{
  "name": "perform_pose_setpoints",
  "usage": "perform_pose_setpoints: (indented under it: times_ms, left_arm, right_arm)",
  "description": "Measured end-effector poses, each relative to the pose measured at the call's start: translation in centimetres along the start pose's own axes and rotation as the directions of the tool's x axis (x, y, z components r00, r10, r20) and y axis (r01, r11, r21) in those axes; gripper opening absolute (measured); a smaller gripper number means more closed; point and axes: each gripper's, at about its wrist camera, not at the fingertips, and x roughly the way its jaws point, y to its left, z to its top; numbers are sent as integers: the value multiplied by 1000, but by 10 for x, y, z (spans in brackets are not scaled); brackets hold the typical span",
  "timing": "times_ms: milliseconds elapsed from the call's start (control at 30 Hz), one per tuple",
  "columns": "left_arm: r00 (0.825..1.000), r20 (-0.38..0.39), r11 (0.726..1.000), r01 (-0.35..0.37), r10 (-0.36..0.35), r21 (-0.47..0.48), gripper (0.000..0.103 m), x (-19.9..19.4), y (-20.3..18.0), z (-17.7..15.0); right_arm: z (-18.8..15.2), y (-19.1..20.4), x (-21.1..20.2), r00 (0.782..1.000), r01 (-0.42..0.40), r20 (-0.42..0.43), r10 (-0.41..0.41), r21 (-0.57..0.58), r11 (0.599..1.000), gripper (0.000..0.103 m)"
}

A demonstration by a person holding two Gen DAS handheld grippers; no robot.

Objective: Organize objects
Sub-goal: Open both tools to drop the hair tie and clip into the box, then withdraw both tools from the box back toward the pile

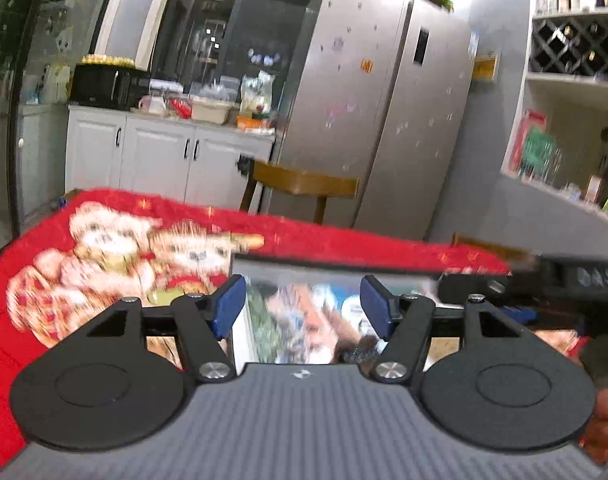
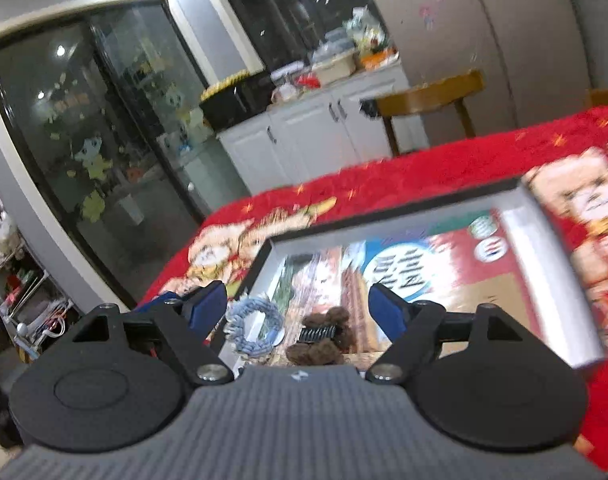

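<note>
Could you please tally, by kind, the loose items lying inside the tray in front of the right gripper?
Seen in the right wrist view, inside the tray:
Blue-and-white rope ring: 1
Brown fuzzy item with a black comb-like clip: 1
Total: 2
The view is blurred, and the gripper body hides the tray's near edge, so more could lie there.

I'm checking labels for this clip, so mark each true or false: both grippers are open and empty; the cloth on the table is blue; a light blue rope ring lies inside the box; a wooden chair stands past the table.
1. Both the left gripper and right gripper are open and empty. True.
2. The tablecloth is blue. False: it is red with cartoon figures.
3. The light blue braided rope ring lies in the shallow printed cardboard box. True.
4. No chair is visible. False: a brown wooden chair stands beyond the table.
</note>
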Motion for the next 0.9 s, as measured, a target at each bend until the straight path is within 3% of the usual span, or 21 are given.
perform_pose_setpoints:
  times_ms: [167, 300, 467, 633, 767, 900]
  left_arm:
    - [997, 74, 999, -19, 16, 41, 77, -59, -10, 29]
    - [993, 119, 999, 4, -10, 51, 81, -109, -22, 37]
    - [989, 131, 993, 46, -61, 112, 84, -157, -44, 21]
    - [987, 134, 991, 79, -93, 106, 84, -172, -61, -21]
    - [987, 73, 973, 126, -142, 193, 84, -160, -77, -52]
    - [997, -9, 961, 71, -71, 267, 84, -140, -88, -75]
  right_arm:
    - [6, 9, -73, 989, 67, 137, -58, -58, 996, 103]
    - [1, 9, -125, 970, 92, 233, -73, -71, 993, 103]
    - [-22, 9, -165, 945, 150, 303, -125, -61, 987, 103]
    - [-56, 6, -177, 941, 123, 321, -104, -42, 991, 100]
    - [-81, 6, -162, 942, 174, 299, -154, -41, 984, 94]
    - [-102, 9, -136, 953, 204, 245, -178, -85, 975, 85]
